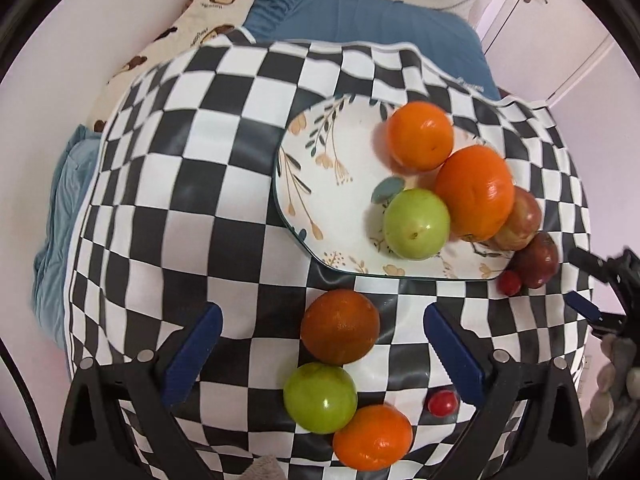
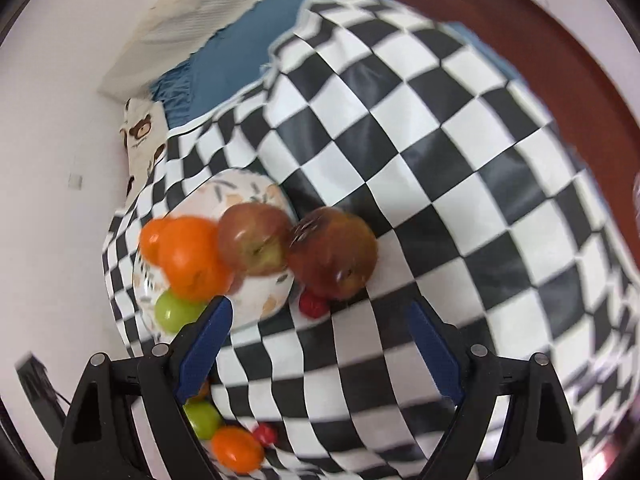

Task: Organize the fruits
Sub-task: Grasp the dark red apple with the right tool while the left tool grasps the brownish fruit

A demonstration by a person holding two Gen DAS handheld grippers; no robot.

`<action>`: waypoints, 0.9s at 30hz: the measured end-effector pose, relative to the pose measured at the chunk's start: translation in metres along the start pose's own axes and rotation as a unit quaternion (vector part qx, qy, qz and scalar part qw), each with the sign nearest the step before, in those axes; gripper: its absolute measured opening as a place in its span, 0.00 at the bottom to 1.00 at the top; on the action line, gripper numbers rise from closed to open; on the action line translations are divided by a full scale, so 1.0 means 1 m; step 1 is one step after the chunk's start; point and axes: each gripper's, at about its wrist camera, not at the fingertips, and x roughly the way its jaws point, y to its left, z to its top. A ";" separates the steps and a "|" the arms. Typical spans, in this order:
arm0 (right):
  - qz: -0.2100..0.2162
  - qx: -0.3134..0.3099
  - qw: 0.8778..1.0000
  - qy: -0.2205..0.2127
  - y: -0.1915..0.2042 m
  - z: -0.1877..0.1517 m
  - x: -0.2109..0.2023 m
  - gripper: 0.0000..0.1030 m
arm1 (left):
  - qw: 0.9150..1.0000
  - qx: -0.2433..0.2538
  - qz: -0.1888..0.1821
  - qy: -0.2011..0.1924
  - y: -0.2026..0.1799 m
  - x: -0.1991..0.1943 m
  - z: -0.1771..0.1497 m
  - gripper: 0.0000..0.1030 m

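A floral plate [image 1: 340,160] holds two oranges [image 1: 474,192], a green apple [image 1: 416,224] and a red apple [image 1: 524,216]. Off its rim lie another red apple [image 2: 332,252] and a cherry tomato [image 2: 312,304]. My right gripper [image 2: 320,310] hovers open just short of them, nothing between its pads. Nearer on the checkered cloth [image 1: 200,200] lie a dark orange [image 1: 340,326], a green apple [image 1: 320,398], an orange [image 1: 372,442] and a cherry tomato [image 1: 443,403]. My left gripper [image 1: 322,312] stands wide open over them, with the dark orange between its fingertips, untouched.
The cloth covers a small raised surface over a blue bedsheet [image 1: 360,16], with a bear-print fabric [image 1: 188,28] behind. White cupboard doors [image 1: 560,32] stand at the right. My right gripper [image 1: 580,284] shows at the left wrist view's right edge, beside the plate.
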 end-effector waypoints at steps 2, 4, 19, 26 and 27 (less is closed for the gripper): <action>0.013 0.029 0.999 0.016 -0.011 0.011 0.022 0.88 | 1.000 0.001 0.001 0.005 0.000 0.007 0.001 1.00; 0.025 0.053 0.998 0.024 -0.019 0.018 0.040 0.87 | 1.000 0.003 0.000 0.013 -0.001 0.014 0.002 1.00; 0.040 0.001 0.999 0.013 -0.009 0.004 0.053 0.68 | 0.998 0.037 0.033 0.030 -0.004 0.042 -0.005 1.00; 0.002 -0.090 0.994 0.054 0.021 -0.048 0.046 0.68 | 0.997 0.061 0.020 0.035 -0.019 0.060 -0.013 0.62; -0.007 -0.105 0.993 0.051 0.025 -0.054 0.047 0.68 | 0.997 0.063 0.013 0.038 -0.020 0.063 -0.014 0.55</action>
